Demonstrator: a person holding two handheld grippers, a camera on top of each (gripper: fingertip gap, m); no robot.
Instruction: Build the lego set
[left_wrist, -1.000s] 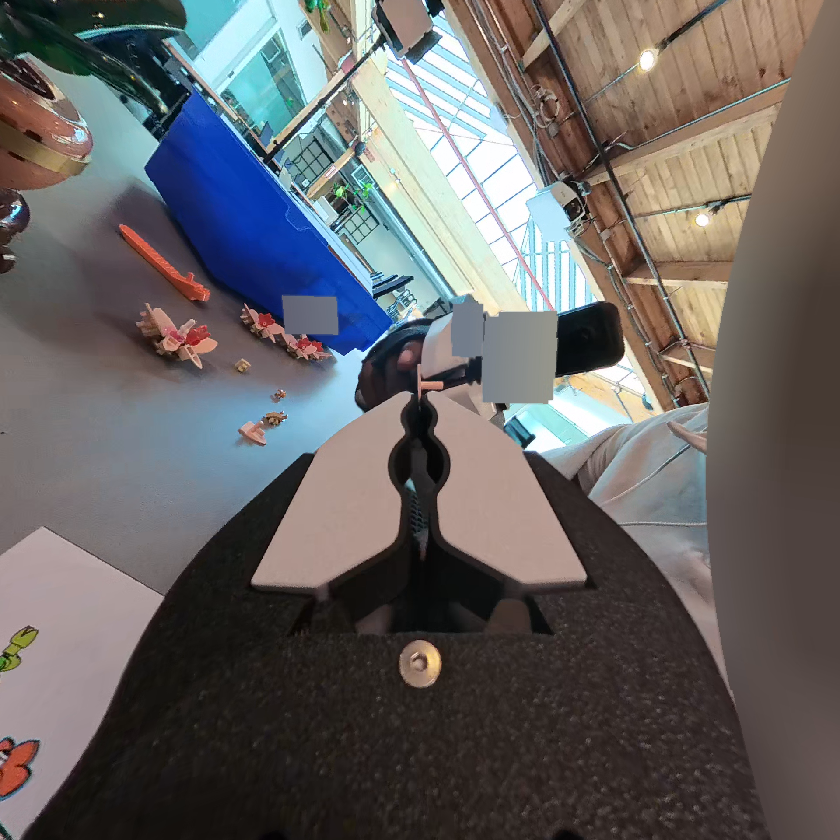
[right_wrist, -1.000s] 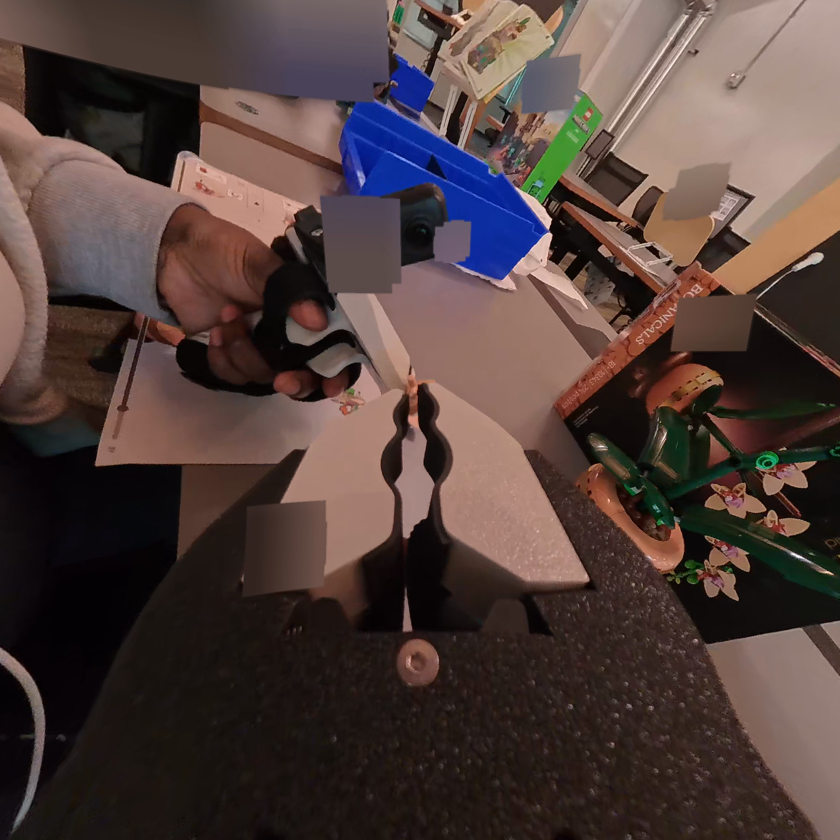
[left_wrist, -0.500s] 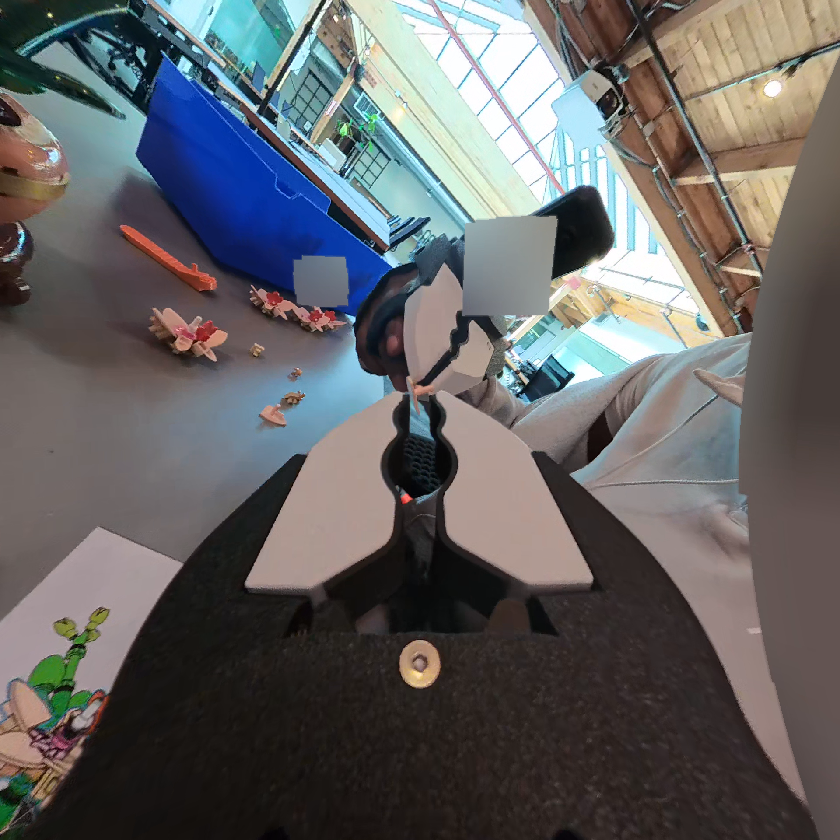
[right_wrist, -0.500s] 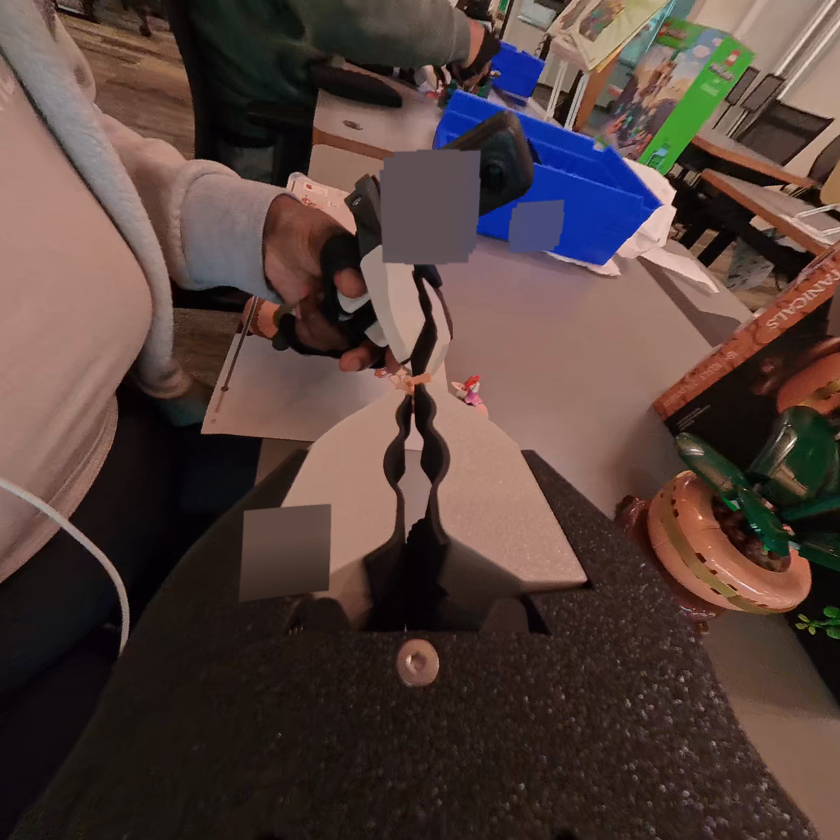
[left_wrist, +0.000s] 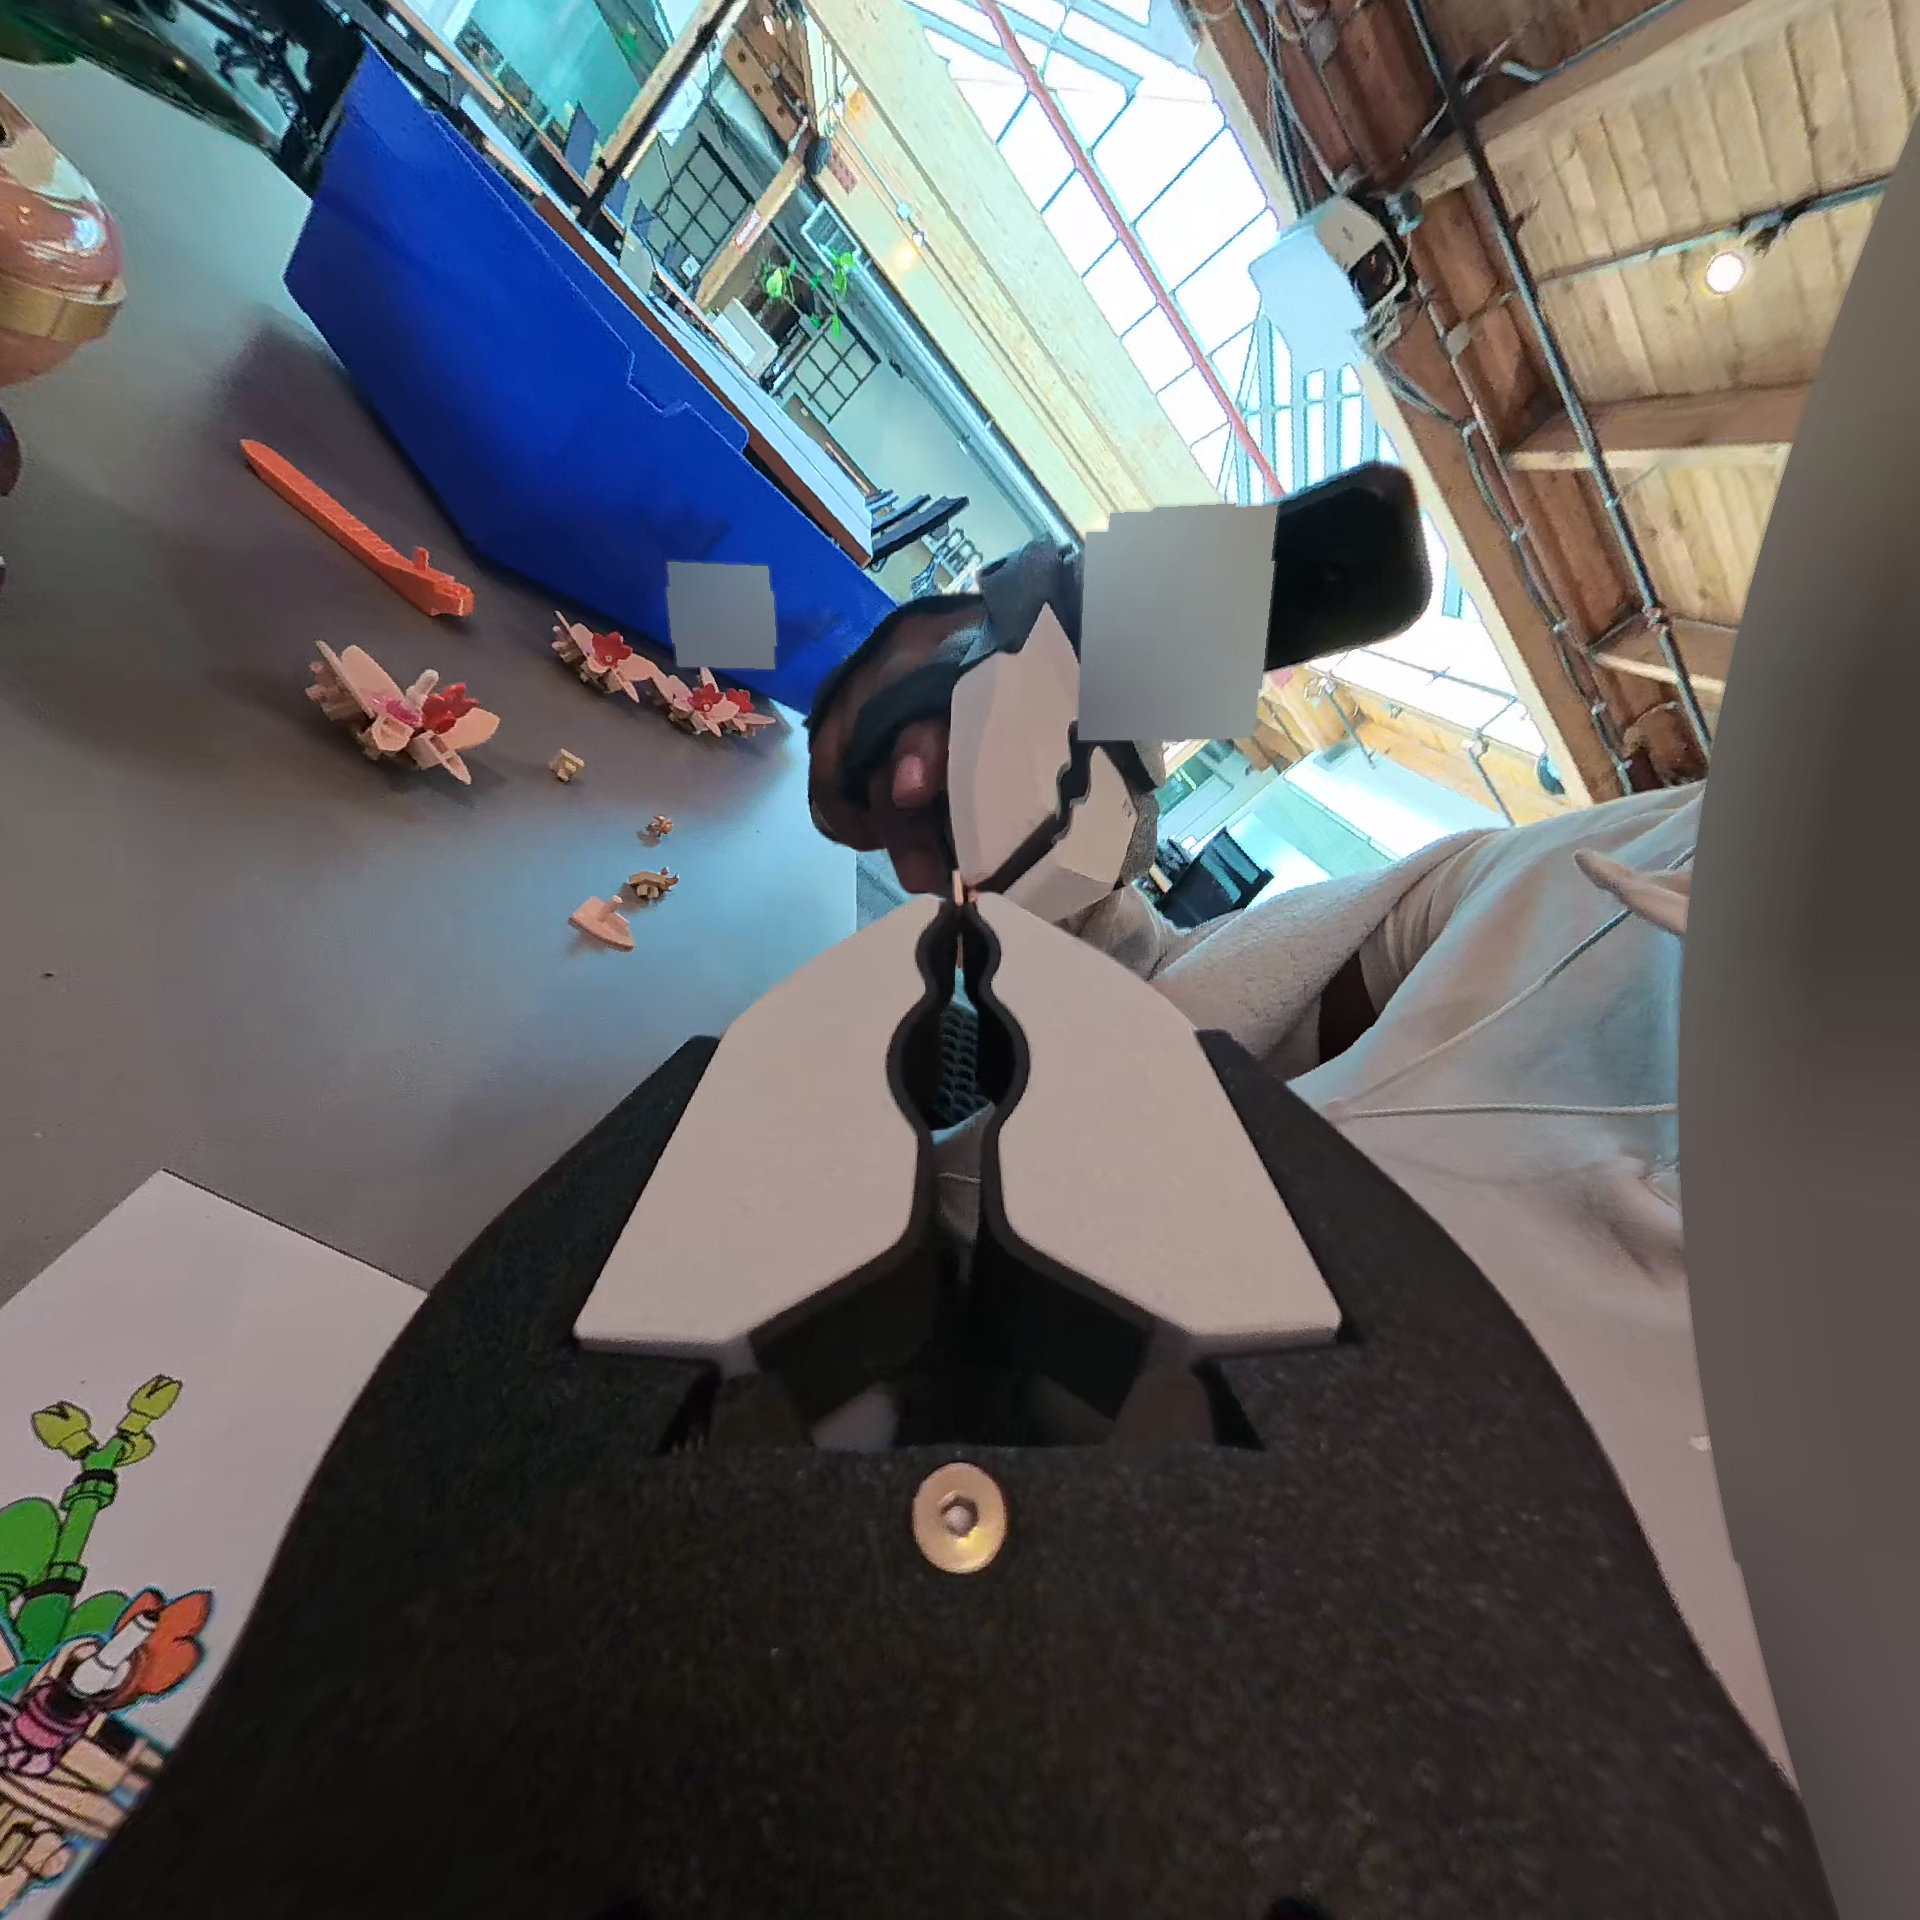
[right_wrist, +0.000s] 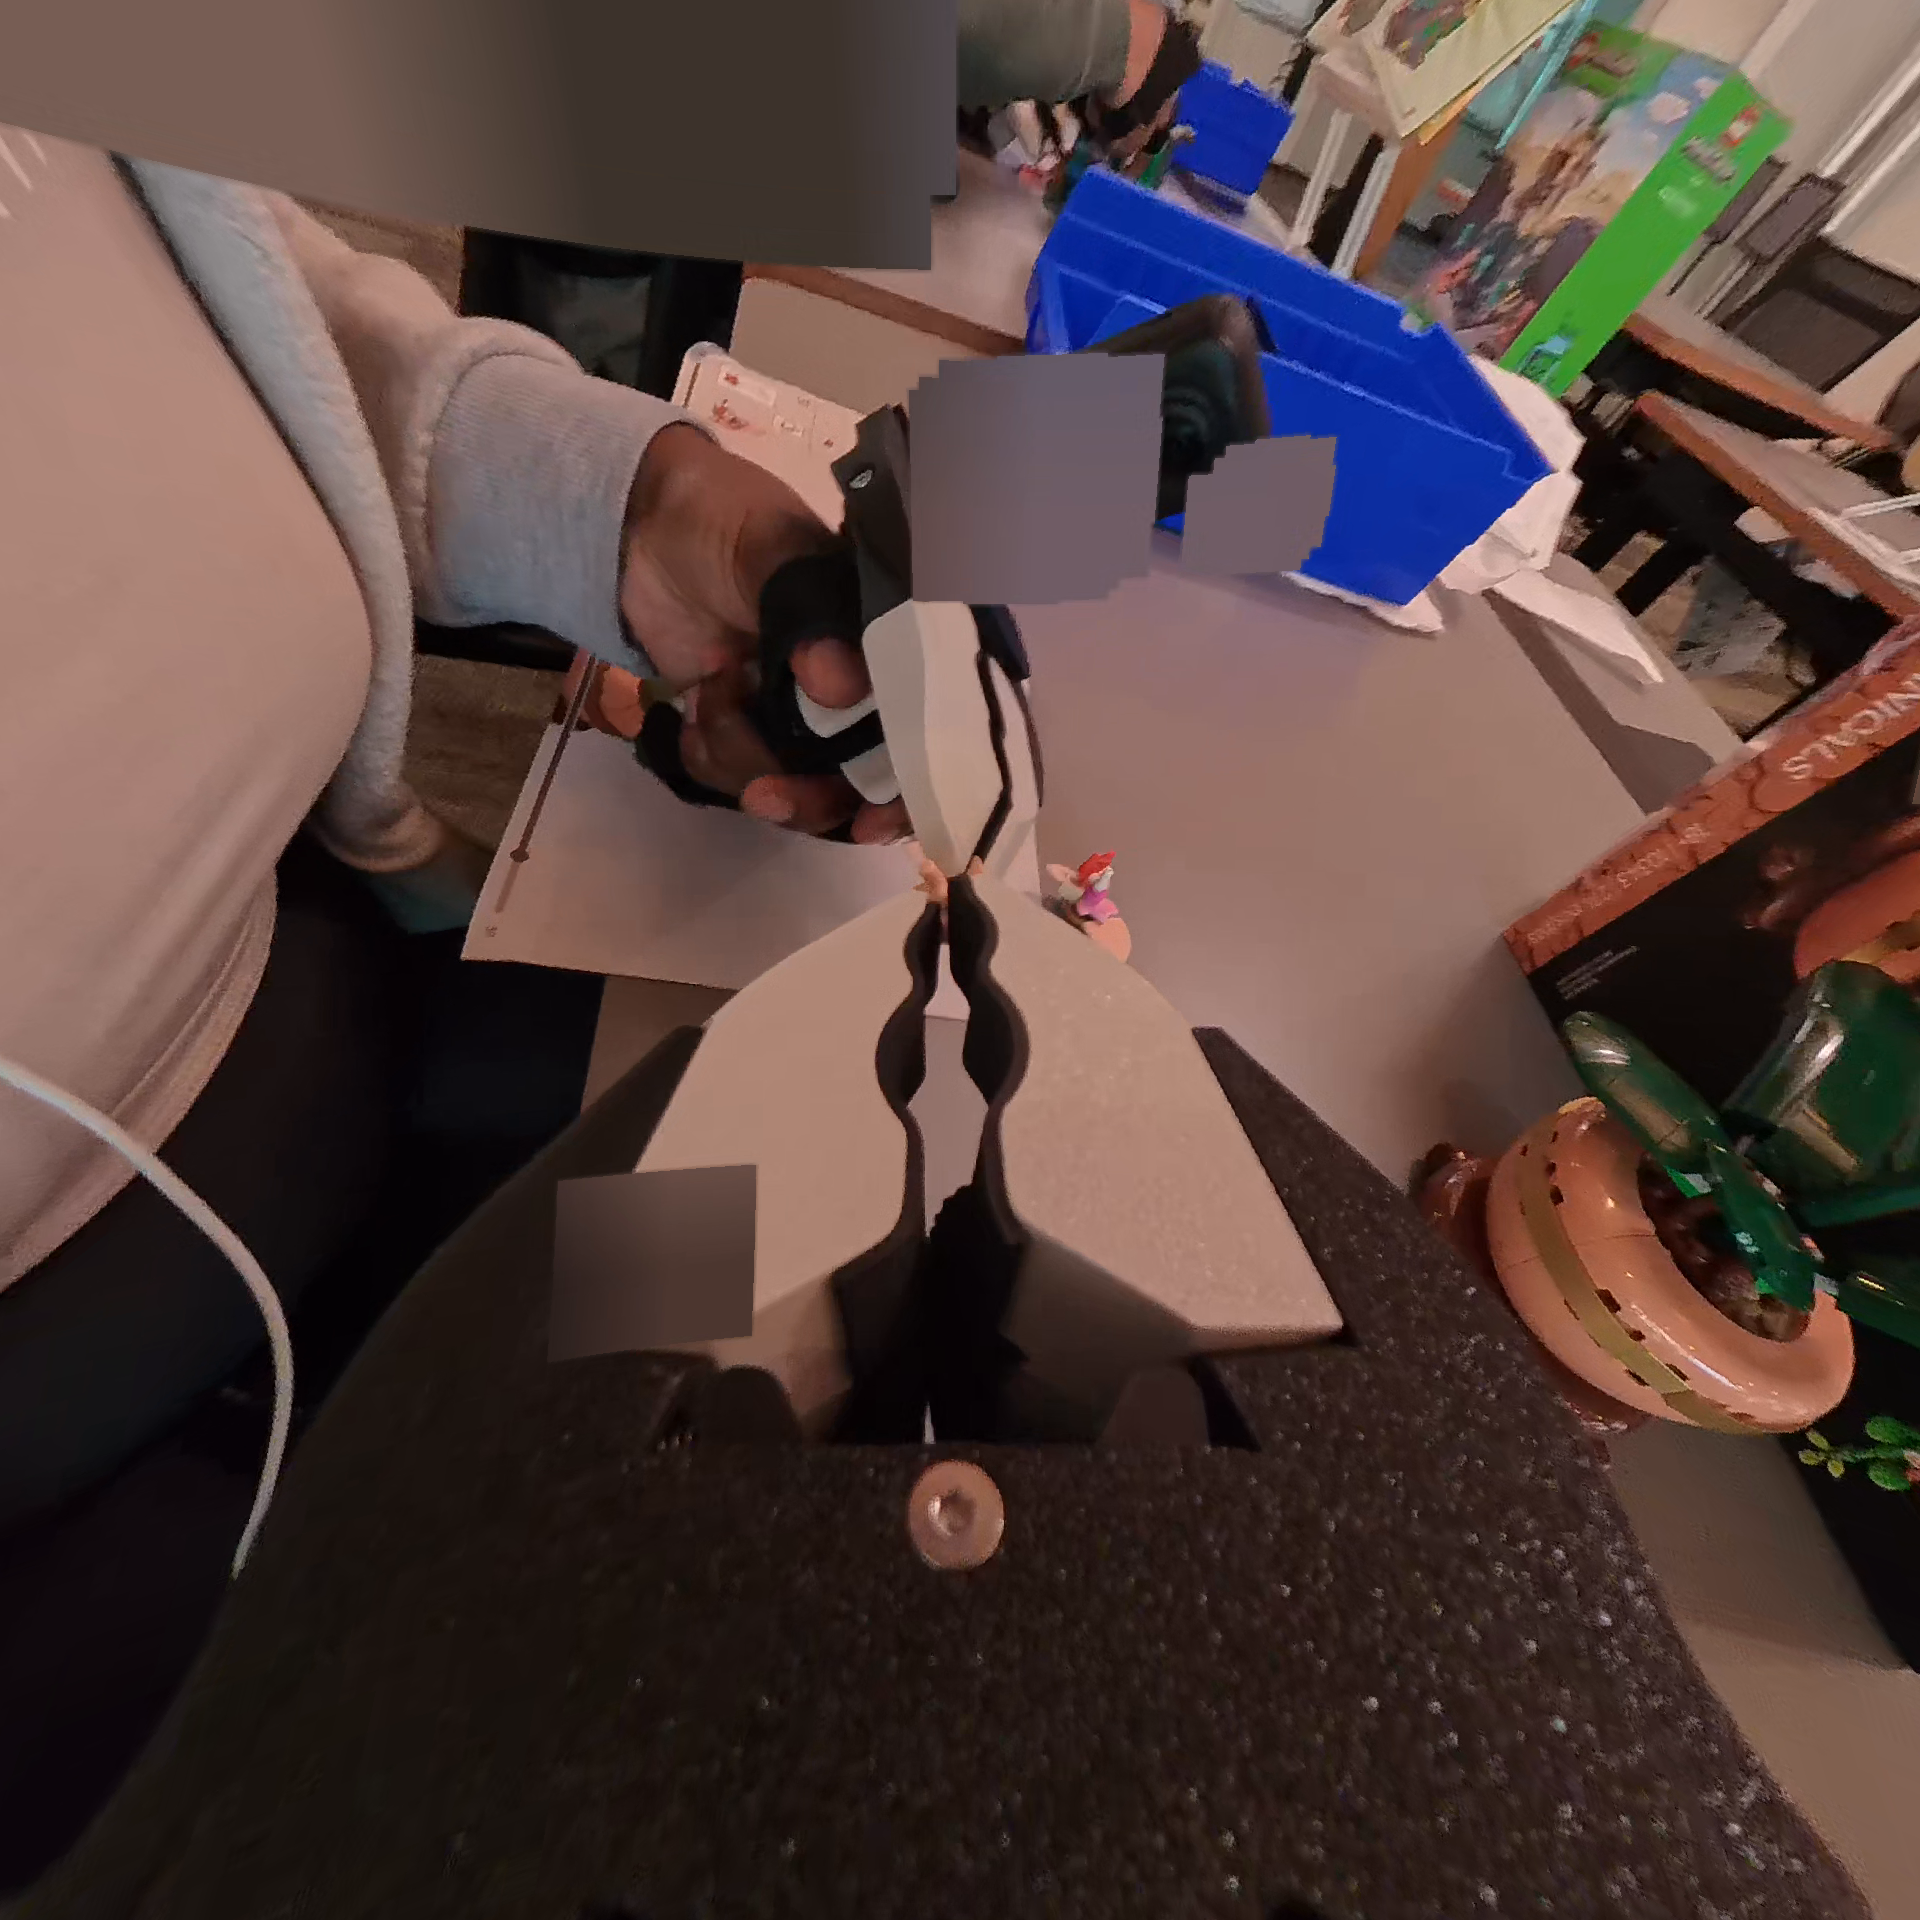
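My left gripper (left_wrist: 961, 912) is shut on a small pink lego piece (left_wrist: 956, 886). My right gripper (right_wrist: 951, 906) is shut on a small tan lego piece (right_wrist: 935, 883). The two grippers meet tip to tip in the air above the grey table, and the two pieces touch. The right gripper (left_wrist: 977, 883) shows head-on in the left wrist view. The left gripper (right_wrist: 961, 860) shows in the right wrist view, held by a hand. How the pieces join is hidden between the tips.
Built pink-and-white flowers (left_wrist: 400, 712) (left_wrist: 665, 675), an orange separator tool (left_wrist: 353, 530) and small loose parts (left_wrist: 603, 920) lie on the table (left_wrist: 260, 987) by a blue bin (left_wrist: 540, 416). Another flower (right_wrist: 1091, 894), a brown pot with green leaves (right_wrist: 1621, 1278), the set's box (right_wrist: 1714, 914) and instruction sheets (right_wrist: 675, 862) lie near. Both grippers' tips are roughly 15 cm from the flower (right_wrist: 1091, 894).
The two grippers have come together until their tips and pieces touch. Both stay shut on their pieces.
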